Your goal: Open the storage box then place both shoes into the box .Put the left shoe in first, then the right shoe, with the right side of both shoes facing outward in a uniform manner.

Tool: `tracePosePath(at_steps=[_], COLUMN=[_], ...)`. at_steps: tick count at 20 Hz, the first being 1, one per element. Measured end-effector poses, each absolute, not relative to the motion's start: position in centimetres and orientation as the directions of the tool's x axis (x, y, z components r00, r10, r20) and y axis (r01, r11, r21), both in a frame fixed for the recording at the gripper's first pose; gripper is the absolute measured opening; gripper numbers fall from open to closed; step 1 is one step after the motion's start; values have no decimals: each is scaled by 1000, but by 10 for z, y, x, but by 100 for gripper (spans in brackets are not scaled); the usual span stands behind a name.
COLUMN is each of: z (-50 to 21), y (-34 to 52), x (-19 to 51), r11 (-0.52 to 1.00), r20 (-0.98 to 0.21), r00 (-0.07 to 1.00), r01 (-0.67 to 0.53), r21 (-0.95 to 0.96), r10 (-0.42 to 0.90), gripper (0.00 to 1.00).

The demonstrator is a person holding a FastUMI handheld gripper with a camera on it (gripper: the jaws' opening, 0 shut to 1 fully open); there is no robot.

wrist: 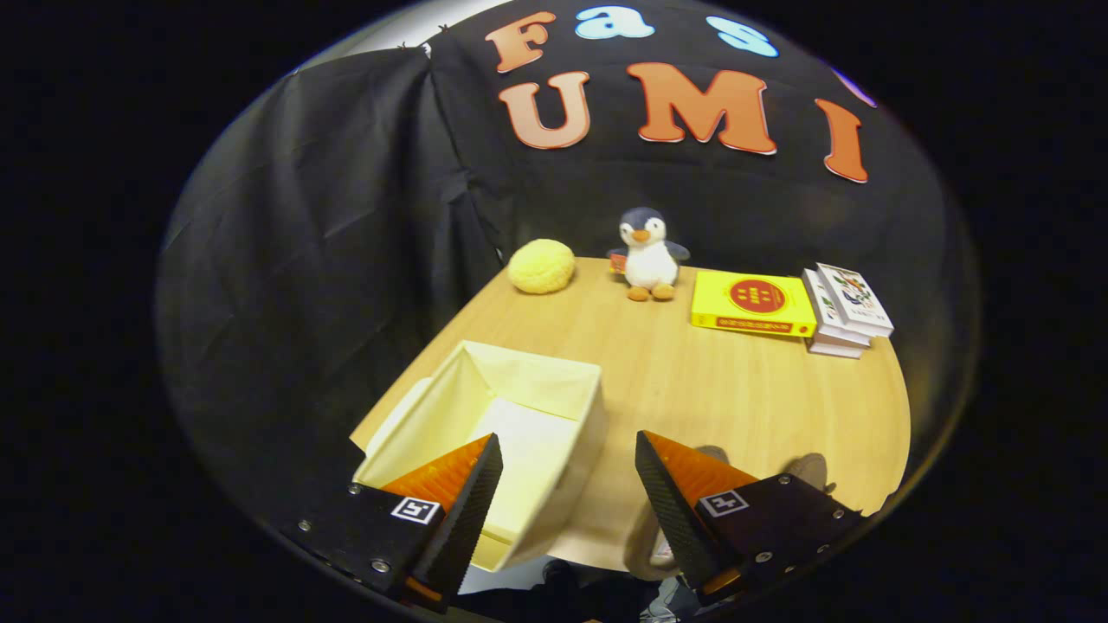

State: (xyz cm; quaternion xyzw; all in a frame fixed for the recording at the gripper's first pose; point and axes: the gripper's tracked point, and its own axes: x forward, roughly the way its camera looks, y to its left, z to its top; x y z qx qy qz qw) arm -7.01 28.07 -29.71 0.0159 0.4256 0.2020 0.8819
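A cream fabric storage box [554, 381] stands open on the wooden table [744, 389], its inside bare and pale. Its lid flap [394, 420] hangs down on the box's left side. My gripper [567, 439] hovers above the box's near right corner, open, with nothing between the fingers. The left finger [459, 493] overlaps the box's interior. Behind the right finger [684, 502], bits of greyish-beige shoes [809, 469] show near the table's front edge, mostly hidden, so I cannot tell which shoe is which.
At the back of the table sit a yellow fluffy ball [541, 266], a penguin plush [647, 255], a yellow book [753, 303] and a stack of white books [844, 311]. Black cloth walls close in the left and back.
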Motion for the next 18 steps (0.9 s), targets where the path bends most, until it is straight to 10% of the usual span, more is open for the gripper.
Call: tracePosePath(at_steps=[18], z=[-469], y=[157], x=[-107], r11=[990], r20=[-904], r00=[417], r01=[-136], r21=[42], r10=[96], gripper=[53])
